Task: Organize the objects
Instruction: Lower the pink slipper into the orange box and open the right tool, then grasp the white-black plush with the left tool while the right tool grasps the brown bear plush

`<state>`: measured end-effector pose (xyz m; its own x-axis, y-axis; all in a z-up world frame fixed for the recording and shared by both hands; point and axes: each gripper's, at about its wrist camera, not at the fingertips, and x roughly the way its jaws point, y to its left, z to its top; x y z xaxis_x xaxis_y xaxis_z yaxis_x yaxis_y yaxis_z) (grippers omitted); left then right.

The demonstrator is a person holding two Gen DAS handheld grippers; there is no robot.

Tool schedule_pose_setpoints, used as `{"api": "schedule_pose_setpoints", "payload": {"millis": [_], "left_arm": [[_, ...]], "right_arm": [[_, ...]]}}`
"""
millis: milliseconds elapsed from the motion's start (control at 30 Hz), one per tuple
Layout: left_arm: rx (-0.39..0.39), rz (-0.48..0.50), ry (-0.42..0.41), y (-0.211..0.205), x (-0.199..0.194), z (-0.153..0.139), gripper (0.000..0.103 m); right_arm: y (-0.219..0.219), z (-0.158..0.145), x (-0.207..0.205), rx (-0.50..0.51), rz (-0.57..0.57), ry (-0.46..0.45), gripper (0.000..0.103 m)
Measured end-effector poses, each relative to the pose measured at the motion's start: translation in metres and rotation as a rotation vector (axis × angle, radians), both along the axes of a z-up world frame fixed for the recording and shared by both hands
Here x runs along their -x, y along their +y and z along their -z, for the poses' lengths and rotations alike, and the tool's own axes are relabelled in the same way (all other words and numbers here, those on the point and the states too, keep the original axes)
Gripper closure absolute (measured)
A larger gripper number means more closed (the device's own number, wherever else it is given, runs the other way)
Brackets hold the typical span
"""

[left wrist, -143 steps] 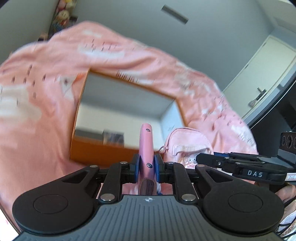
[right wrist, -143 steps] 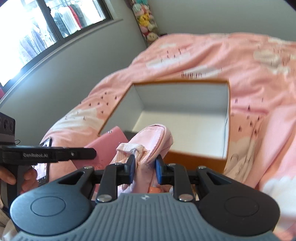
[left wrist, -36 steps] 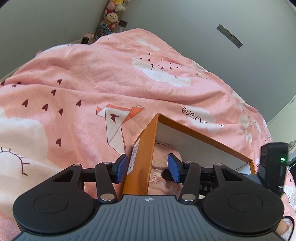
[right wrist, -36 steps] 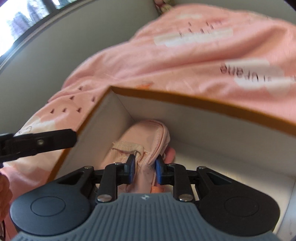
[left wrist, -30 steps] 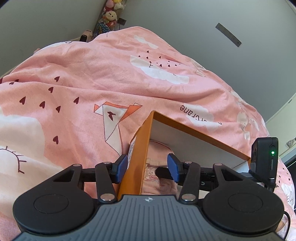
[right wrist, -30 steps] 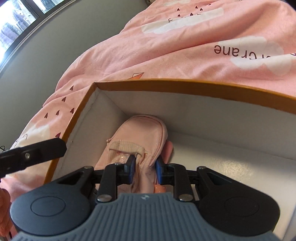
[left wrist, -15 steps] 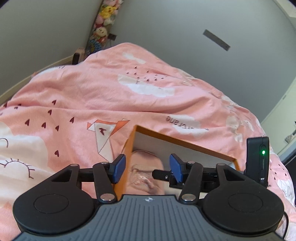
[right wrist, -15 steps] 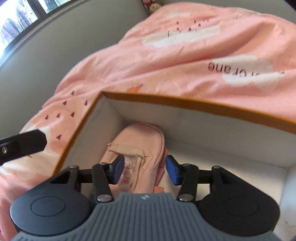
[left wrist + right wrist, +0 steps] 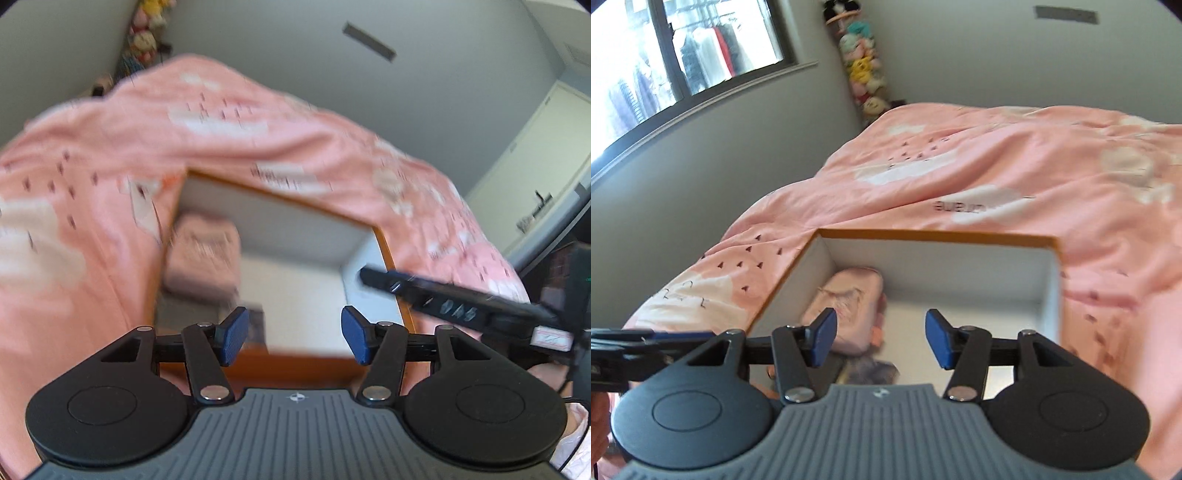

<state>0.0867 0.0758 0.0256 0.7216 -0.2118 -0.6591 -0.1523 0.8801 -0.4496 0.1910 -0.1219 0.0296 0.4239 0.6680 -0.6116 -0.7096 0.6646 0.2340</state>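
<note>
An orange box with white inside walls (image 9: 280,225) (image 9: 942,264) lies open on the pink bedspread. A small pink bag (image 9: 201,254) (image 9: 849,304) rests against the box's left wall. A dark, blurred item (image 9: 871,369) lies in front of the bag. My left gripper (image 9: 294,339) hovers above the box's near edge, its jaws opening with nothing between them. My right gripper (image 9: 880,341) hangs over the box's near side, clear of the bag, its jaws closing on nothing. It also shows at the right of the left wrist view (image 9: 443,299), beside the box.
The pink bedspread (image 9: 997,177) surrounds the box on all sides. Stuffed toys (image 9: 862,74) hang in the far corner of the room beside a window (image 9: 665,62). A door (image 9: 535,177) stands at the right.
My right gripper let go of the pink bag, which now lies in the box. Both grippers drew back and up; the left one no longer straddles the box's left wall.
</note>
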Motion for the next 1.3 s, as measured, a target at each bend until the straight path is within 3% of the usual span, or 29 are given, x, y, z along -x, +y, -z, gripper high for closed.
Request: {"api": "schedule_pose_setpoints", "payload": {"millis": [167,300,400,567,733,833,967,1033,1167,1267,1300], "left_arm": [[0.049,0.106,0.132,-0.032,0.005,0.039,0.038],[0.177,0.175,0.246,-0.048,0.008,0.069,0.04],[0.173,0.195,0.294,-0.058,0.011,0.08,0.04],[0.135,0.267,0.293,-0.078,0.011,0.085,0.039],[0.08,0.282,0.295,-0.088,0.013,0.087,0.034],[0.07,0.267,0.309,-0.088,0.014,0.09,0.034],[0.062,0.188,0.329,-0.076,0.015,0.092,0.055],[0.044,0.15,0.343,-0.071,0.016,0.093,0.052],[0.099,0.105,0.313,-0.057,0.023,0.088,0.051],[0.134,0.084,0.295,-0.049,0.028,0.084,0.037],[0.144,0.085,0.297,-0.047,0.029,0.084,0.037]], "right_arm": [[-0.047,0.011,0.031,0.049,0.097,-0.035,0.071],[-0.073,0.031,0.05,0.071,0.138,0.002,0.076],[-0.083,0.047,0.06,0.098,0.167,0.021,0.077],[-0.099,0.07,0.072,0.13,0.191,0.091,0.076],[-0.107,0.077,0.081,0.16,0.198,0.096,0.074],[-0.104,0.081,0.086,0.182,0.149,0.106,0.074],[-0.086,0.085,0.1,0.235,0.024,0.079,0.075],[-0.076,0.089,0.106,0.263,-0.026,0.067,0.075],[-0.062,0.095,0.114,0.323,-0.086,0.035,0.086],[-0.058,0.095,0.116,0.303,-0.138,0.055,0.099],[-0.057,0.096,0.116,0.283,-0.158,0.084,0.099]]}}
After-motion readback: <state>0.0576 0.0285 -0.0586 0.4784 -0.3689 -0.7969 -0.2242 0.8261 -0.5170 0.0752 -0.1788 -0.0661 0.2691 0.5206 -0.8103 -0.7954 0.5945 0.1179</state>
